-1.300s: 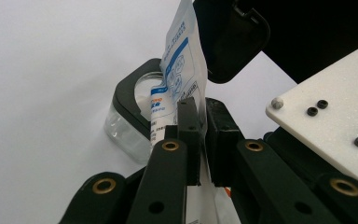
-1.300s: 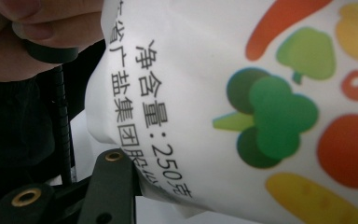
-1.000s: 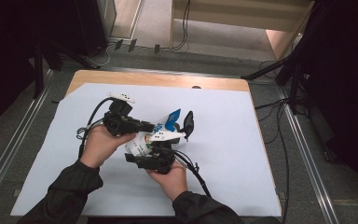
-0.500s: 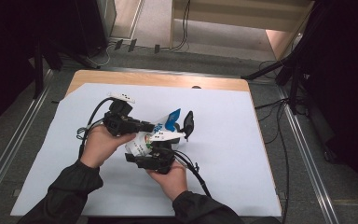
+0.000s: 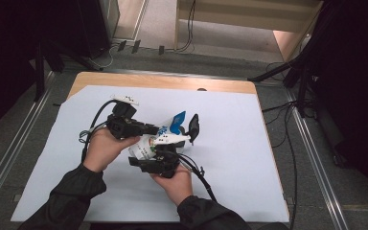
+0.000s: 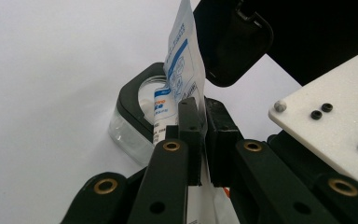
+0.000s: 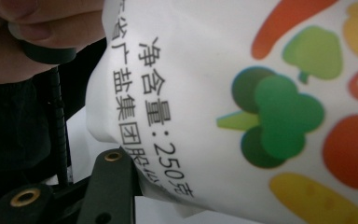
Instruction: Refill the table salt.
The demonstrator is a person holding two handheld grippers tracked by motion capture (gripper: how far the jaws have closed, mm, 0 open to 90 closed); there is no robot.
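Note:
A white pouch printed with vegetables, its top edge blue, is held between both grippers above the table. My left gripper is shut on the pouch's blue-and-white top edge, its pads pressed together on the film. Just beyond those jaws sits a clear container with a black rim, its black lid flipped up; that lid stands upright in the high view. My right gripper grips the pouch's lower part. One of its jaws shows at the lower left and the other is hidden behind the pouch.
A pale blue sheet covers most of the wooden table. Metal rails run along both sides of the table. Cables trail from the grippers toward the person.

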